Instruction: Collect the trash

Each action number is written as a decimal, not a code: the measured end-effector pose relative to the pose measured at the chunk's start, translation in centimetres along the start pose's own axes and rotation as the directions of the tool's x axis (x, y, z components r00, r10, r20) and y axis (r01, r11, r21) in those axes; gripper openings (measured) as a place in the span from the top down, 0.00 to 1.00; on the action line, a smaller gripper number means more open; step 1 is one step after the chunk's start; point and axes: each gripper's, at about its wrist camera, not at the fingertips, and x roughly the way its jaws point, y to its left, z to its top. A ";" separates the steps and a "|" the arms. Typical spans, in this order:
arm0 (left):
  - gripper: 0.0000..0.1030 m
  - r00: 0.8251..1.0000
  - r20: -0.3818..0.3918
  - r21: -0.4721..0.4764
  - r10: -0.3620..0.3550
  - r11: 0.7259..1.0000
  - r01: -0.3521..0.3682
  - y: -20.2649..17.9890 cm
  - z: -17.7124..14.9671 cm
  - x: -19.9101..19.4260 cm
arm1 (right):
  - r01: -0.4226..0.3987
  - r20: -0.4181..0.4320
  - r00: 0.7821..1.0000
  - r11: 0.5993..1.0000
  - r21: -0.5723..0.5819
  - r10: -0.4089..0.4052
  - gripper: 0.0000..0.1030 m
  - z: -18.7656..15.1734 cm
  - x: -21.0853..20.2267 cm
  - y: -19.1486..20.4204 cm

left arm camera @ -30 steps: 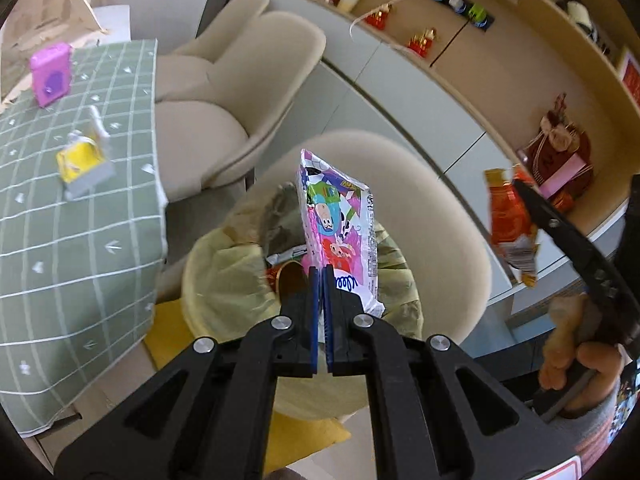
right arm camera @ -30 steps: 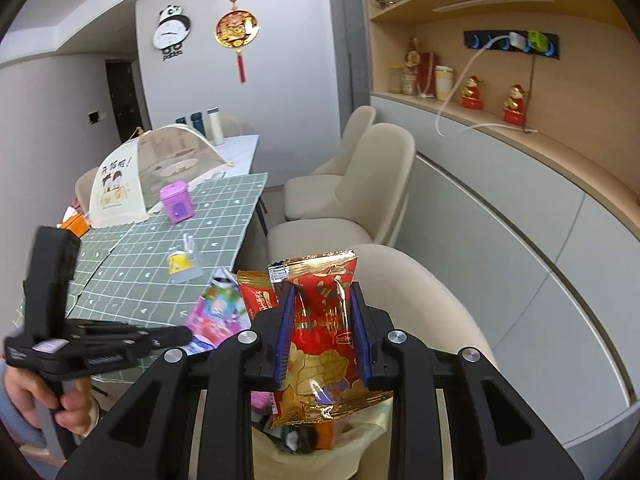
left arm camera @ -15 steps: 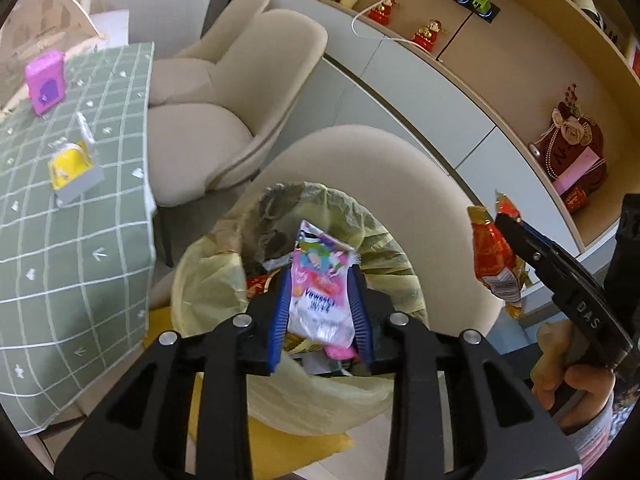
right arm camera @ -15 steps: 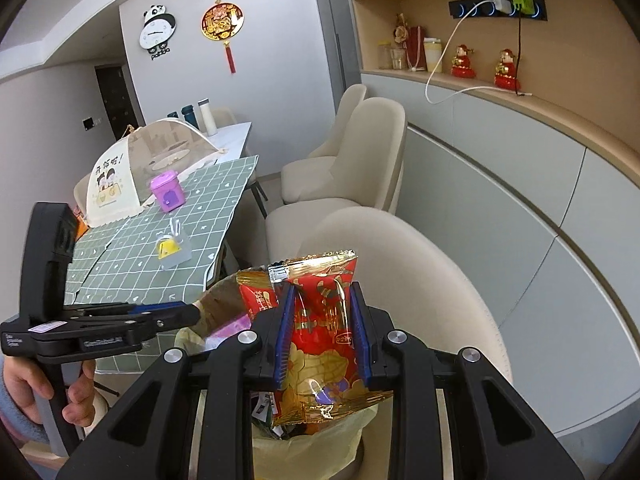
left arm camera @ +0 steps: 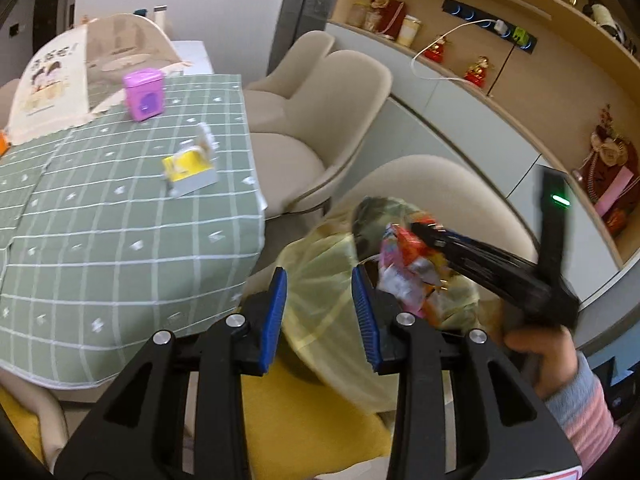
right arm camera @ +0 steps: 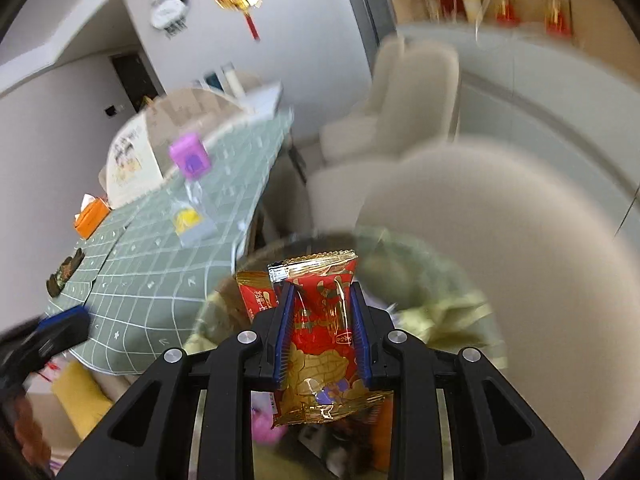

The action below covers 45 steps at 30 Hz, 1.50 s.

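My left gripper [left arm camera: 320,312] is open and empty, held beside the trash bin with a yellow liner [left arm camera: 320,284], toward the table. My right gripper [right arm camera: 320,320] is shut on a red and gold snack packet [right arm camera: 320,340] and holds it over the bin's mouth [right arm camera: 440,308]. In the left wrist view the right gripper [left arm camera: 424,236] reaches over the bin with the packet [left arm camera: 404,248]. A pink wrapper [right arm camera: 266,428] lies inside the bin. The right wrist view is blurred.
The bin stands on a beige chair [left arm camera: 448,184], next to a table with a green checked cloth [left arm camera: 100,220]. On the cloth are a yellow carton [left arm camera: 188,168], a purple box [left arm camera: 144,94] and a mesh food cover [left arm camera: 60,76]. More chairs [left arm camera: 320,104] stand behind.
My left gripper opened, let the pink wrapper fall into the bin, and drew back toward the table. My right gripper moved over the bin with the red packet.
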 end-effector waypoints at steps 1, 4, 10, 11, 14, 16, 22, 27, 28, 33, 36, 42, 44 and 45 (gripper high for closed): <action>0.69 1.000 0.001 0.004 0.020 1.000 -0.020 0.2 -0.2 -0.3 | -0.017 -0.047 0.999 1.000 0.021 0.018 0.75 -0.4 1.4 -0.1; 0.69 0.997 0.020 0.006 0.071 0.997 -0.071 1.1 -1.0 -1.7 | -0.007 -0.101 0.995 1.000 -0.013 0.006 0.75 -1.5 2.8 0.7; 0.69 0.995 0.035 -0.038 0.088 0.995 -0.087 2.8 -1.1 -2.7 | 0.023 -0.121 0.992 0.999 -0.048 -0.029 0.75 -1.7 3.0 1.0; 0.69 0.996 0.039 -0.037 0.083 0.996 -0.082 2.8 -1.2 -2.9 | 0.028 -0.124 0.992 0.998 -0.057 -0.035 0.75 -1.7 3.1 1.1; 0.69 0.996 0.049 -0.020 0.074 0.997 -0.073 3.0 -1.2 -3.3 | 0.056 -0.131 0.989 0.994 -0.096 -0.068 0.75 -1.8 3.4 1.9; 0.69 0.997 0.045 -0.016 0.066 0.998 -0.066 3.2 -1.4 -3.5 | 0.059 -0.139 0.988 0.993 -0.102 -0.072 0.75 -1.8 3.4 2.1; 0.55 1.000 0.017 -0.003 0.024 1.000 -0.024 3.9 -2.3 -4.5 | 0.078 -0.068 0.994 0.994 -0.078 -0.083 0.58 -1.6 0.6 2.5; 0.49 1.000 0.015 -0.012 0.022 1.000 -0.022 4.8 -4.0 -6.1 | 0.128 0.027 0.992 0.988 -0.090 -0.126 0.52 -2.5 -3.1 3.5; 0.45 0.999 0.020 -0.014 0.028 1.000 -0.028 5.0 -4.4 -6.5 | 0.135 0.043 0.990 0.987 -0.092 -0.132 0.52 -2.8 -3.9 3.8; 0.40 0.997 0.049 -0.002 0.065 0.998 -0.065 5.4 -6.3 -8.8 | 0.125 0.111 0.987 0.989 -0.077 -0.116 0.52 -4.8 -8.1 6.1; 0.40 0.993 0.075 0.004 0.094 0.996 -0.095 5.5 -7.2 -10.4 | 0.111 0.136 0.986 0.990 -0.086 -0.099 0.52 -7.0 -10.7 8.4; 0.40 0.975 0.168 0.016 0.146 0.989 -0.150 4.9 -9.4 -13.8 | 0.095 0.182 0.981 0.987 -0.130 -0.070 0.52 -11.2 -15.0 13.0; 0.40 0.971 0.183 0.009 0.154 0.987 -0.158 4.8 -10.1 -14.6 | 0.094 0.194 0.979 0.984 -0.151 -0.063 0.52 -13.0 -16.4 14.7; 0.40 0.967 0.189 0.003 0.169 0.985 -0.173 4.7 -10.8 -15.2 | 0.099 0.197 0.978 0.982 -0.159 -0.067 0.52 -13.8 -16.8 15.4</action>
